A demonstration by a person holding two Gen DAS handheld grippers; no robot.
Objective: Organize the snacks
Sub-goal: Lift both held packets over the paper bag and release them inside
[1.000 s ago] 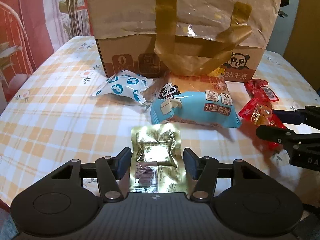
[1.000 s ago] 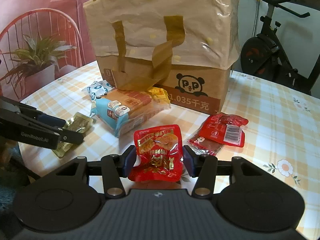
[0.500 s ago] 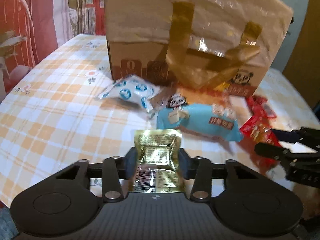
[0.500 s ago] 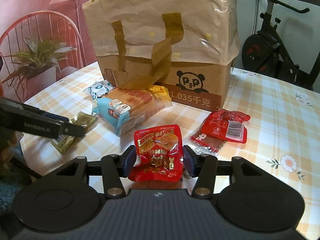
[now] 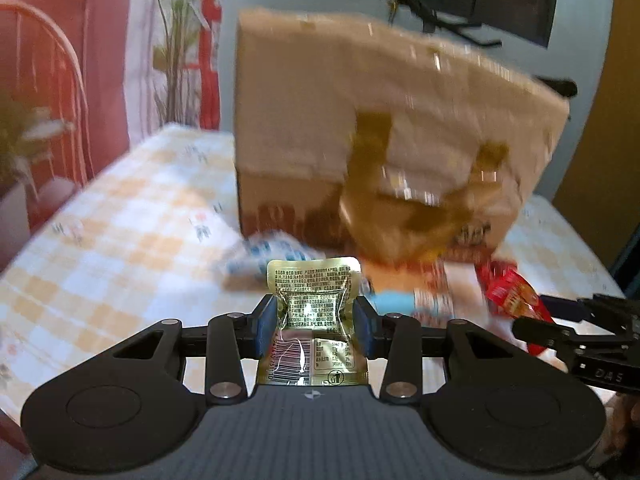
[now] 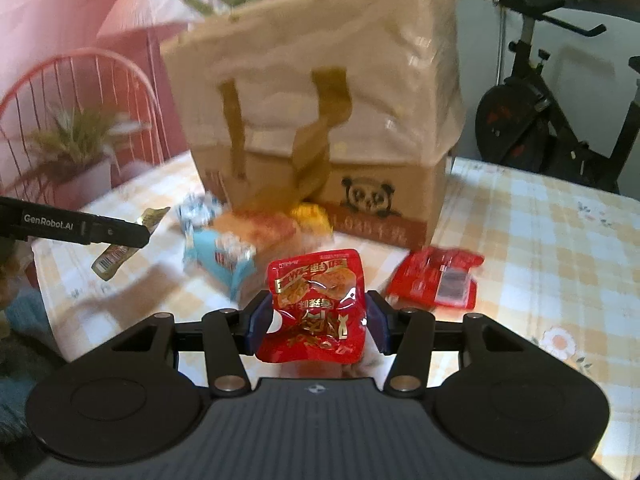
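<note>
My left gripper [image 5: 315, 326] is shut on a gold foil snack packet [image 5: 314, 312] and holds it above the table. My right gripper [image 6: 317, 322] is shut on a red snack packet [image 6: 316, 304], also lifted. Both face a tan bag with brown handles [image 5: 384, 128], which also shows in the right wrist view [image 6: 320, 112]. On the table in front of the bag lie a blue bread pack [image 6: 224, 256], a white-and-blue packet [image 5: 264, 256] and a red packet [image 6: 436, 280]. The right gripper with its red packet [image 5: 516, 300] shows at the right of the left wrist view.
The checked tablecloth [image 6: 540, 240] covers the table. A red chair [image 6: 76, 92] and a potted plant [image 6: 76, 140] stand at the left. An exercise bike [image 6: 552, 120] stands behind the table at the right. A yellow packet [image 6: 308, 216] lies under the bag's handles.
Both grippers have risen with their packets. The left gripper shut on the gold packet and lifted it off the table. The views now tilt up toward the bag's top.
</note>
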